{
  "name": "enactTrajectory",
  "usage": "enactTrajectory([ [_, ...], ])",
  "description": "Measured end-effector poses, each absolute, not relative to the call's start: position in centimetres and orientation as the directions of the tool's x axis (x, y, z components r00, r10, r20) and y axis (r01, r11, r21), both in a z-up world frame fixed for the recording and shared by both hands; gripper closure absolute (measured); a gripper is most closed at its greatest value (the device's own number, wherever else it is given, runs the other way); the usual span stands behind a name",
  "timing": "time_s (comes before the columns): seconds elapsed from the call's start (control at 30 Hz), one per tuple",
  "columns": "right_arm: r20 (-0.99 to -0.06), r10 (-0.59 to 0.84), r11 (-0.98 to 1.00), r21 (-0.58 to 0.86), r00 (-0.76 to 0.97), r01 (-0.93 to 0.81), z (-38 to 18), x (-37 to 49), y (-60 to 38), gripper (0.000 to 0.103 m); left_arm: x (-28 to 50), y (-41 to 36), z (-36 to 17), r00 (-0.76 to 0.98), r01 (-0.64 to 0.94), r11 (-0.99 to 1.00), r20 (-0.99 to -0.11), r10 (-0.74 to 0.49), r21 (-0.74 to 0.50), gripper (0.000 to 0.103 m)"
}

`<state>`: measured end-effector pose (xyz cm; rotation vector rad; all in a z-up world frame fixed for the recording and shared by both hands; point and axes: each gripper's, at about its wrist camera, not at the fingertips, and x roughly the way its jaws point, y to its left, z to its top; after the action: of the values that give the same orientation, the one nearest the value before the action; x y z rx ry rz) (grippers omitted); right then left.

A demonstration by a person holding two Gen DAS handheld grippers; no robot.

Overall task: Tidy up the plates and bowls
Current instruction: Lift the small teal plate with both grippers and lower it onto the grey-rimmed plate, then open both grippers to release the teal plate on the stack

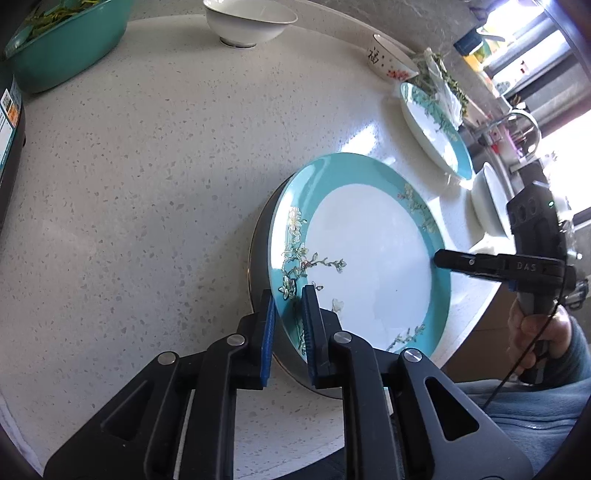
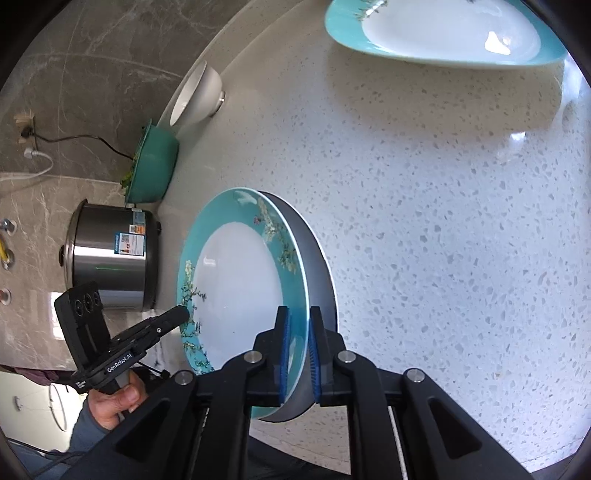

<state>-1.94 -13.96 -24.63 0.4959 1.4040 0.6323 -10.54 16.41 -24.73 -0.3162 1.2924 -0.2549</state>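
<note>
A teal-rimmed floral plate [image 1: 369, 254] [image 2: 240, 280] lies on top of a dark plate [image 1: 260, 236] [image 2: 317, 266] on the speckled white counter. My left gripper [image 1: 288, 325] is shut on the teal plate's near rim. My right gripper [image 2: 298, 350] is shut on the opposite rim; it also shows in the left wrist view [image 1: 443, 258]. The left gripper shows in the right wrist view [image 2: 181, 314]. A second teal plate [image 1: 436, 129] [image 2: 443, 33], a white bowl [image 1: 247, 20] [image 2: 195, 96] and a small flowered bowl [image 1: 391, 59] stand further off.
A green basin with greens [image 1: 62, 40] [image 2: 153, 170] and a steel cooker [image 2: 110, 258] stand at the back. A white dish [image 1: 491, 199] sits by the counter's right edge. Greens in plastic [image 1: 443, 81] lie behind the second plate.
</note>
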Motion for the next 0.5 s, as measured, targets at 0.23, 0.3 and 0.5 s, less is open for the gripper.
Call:
enactTrajectory([
  [0.23,-0.826,0.554,0.819,0.519,0.105,-0.246,-23.1,-2.4,-12.0,0.088,-9.6,15.1,-24.9,0.25,0.055,0.951,-0.918,-0.307,-0.303,0.09],
  [0.3,-0.857,0.498,0.844,0.444,0.134,-0.3,-22.5,-2.7,-11.0,0.086,-9.7,14.5,-24.8,0.248,0.088,0.961,-0.928,-0.277,-0.264,0.09],
  [0.5,-0.91,0.352,0.876,0.237,0.22,-0.42,-21.6,-3.7,-8.6,0.081,-9.5,13.9,-24.8,0.237,0.127,0.965,-0.938,-0.253,-0.228,0.09],
])
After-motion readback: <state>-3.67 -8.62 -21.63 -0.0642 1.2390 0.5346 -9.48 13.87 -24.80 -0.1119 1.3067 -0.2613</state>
